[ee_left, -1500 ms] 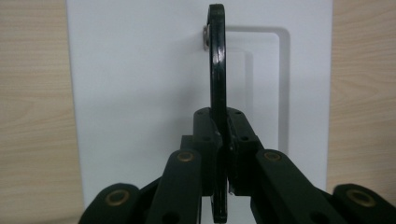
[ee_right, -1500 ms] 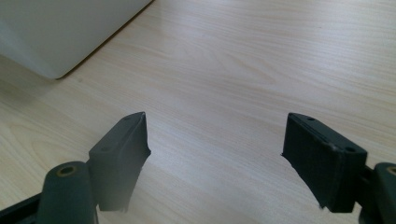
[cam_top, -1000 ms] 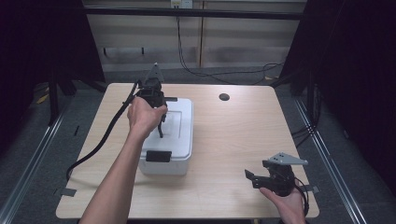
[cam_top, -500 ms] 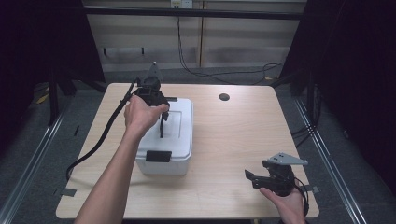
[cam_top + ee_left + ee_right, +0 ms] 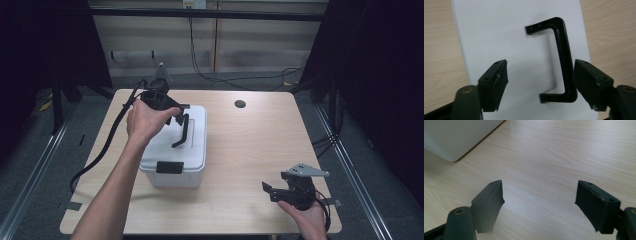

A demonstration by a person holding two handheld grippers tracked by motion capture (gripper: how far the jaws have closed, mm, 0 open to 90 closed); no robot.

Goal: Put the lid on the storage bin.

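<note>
Box: a white lidded plastic box (image 5: 175, 145) sits on the left half of the worktop (image 5: 260, 150), long side running away from me, with a black latch (image 5: 169, 167) on its near end.
Handle: a black hinged handle (image 5: 560, 60) lies flat on the lid (image 5: 511, 40), near its middle.
My left gripper (image 5: 540, 82): held above the lid, jaws wide and just opened; the handle's long bar lies just inside one pad and nothing is pinched.
My right gripper (image 5: 539, 205): resting low at the near right of the worktop, well apart from the box, jaws wide over bare wood, holding nothing.
How it will handle: I judge it stiff, smooth plastic, probably light, and slippery on the lid and walls. The handle is thin and rigid and will likely swing up on its hinges when lifted.
Where to take hold: across the middle of the handle's long bar, so the box hangs level.
Contents: the lid is on and opaque; I cannot tell what is inside, if anything.
Other: a small dark hole (image 5: 240, 104) lies toward the worktop's far edge.
</note>
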